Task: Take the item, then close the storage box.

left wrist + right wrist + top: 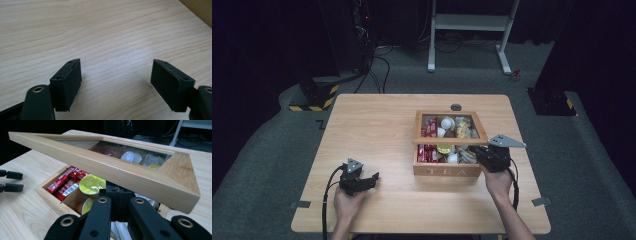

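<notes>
A wooden tea box (447,171) stands right of the table's middle, and its glass-paned lid (450,141) is tilted up at the front. My right gripper (477,152) is at the box's front right corner with its jaws pressed together under the lid's front rail. In the right gripper view the lid (117,173) rests across the shut right gripper (117,192), above red packets (66,183) and a yellow-green capsule (92,184). My left gripper (373,178) lies on bare wood at front left. It is open and holds nothing, as the left gripper (116,62) shows over plain tabletop.
The box holds several sachets, capsules and white cups. A dark cable grommet (456,107) sits in the table behind the box. On the floor beyond are a white desk frame (472,22), cables and a yellow-black striped base (314,97).
</notes>
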Demonstrator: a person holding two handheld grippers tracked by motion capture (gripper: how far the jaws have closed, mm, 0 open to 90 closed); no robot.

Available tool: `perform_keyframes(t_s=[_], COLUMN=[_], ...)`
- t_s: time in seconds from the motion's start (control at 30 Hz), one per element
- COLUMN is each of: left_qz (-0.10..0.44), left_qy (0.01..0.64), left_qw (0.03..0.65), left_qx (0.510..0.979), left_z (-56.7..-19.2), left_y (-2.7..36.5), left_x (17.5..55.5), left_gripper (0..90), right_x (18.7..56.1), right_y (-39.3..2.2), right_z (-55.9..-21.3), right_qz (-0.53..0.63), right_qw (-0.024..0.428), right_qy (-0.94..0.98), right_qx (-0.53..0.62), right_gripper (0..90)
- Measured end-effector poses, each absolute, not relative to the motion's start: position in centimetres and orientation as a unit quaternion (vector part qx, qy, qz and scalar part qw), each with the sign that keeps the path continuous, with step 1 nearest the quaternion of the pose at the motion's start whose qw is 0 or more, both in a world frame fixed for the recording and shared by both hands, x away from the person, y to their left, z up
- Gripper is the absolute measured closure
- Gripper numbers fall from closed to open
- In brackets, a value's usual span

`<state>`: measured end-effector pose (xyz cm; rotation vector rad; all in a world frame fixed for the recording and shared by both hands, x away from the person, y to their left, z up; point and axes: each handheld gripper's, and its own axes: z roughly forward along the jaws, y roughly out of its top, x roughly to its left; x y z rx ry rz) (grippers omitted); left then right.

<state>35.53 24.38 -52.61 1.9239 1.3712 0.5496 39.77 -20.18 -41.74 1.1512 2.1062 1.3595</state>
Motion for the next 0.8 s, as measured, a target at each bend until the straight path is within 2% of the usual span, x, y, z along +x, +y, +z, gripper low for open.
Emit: perform_keyframes(t_s=[0.17,0.8], left_qz=[0.211,0.178], left_qy=[0.517,0.474], left_qw=[0.345,0.406], left_qx=[0.755,0.76], left_z=[-52.3,-50.2], left_y=[23.6,20.7], left_x=[35.7,36.3], left_gripper=[25.1,27.7], right_x=[40.1,41.0], right_y=[-20.3,-20.5], right_z=[-41.1,-40.2], right_qz=[0.488,0.488], right_qw=[0.192,0.187], right_qy=[0.746,0.745], right_qx=[0.411,0.414], right_gripper=[90.0,89.5])
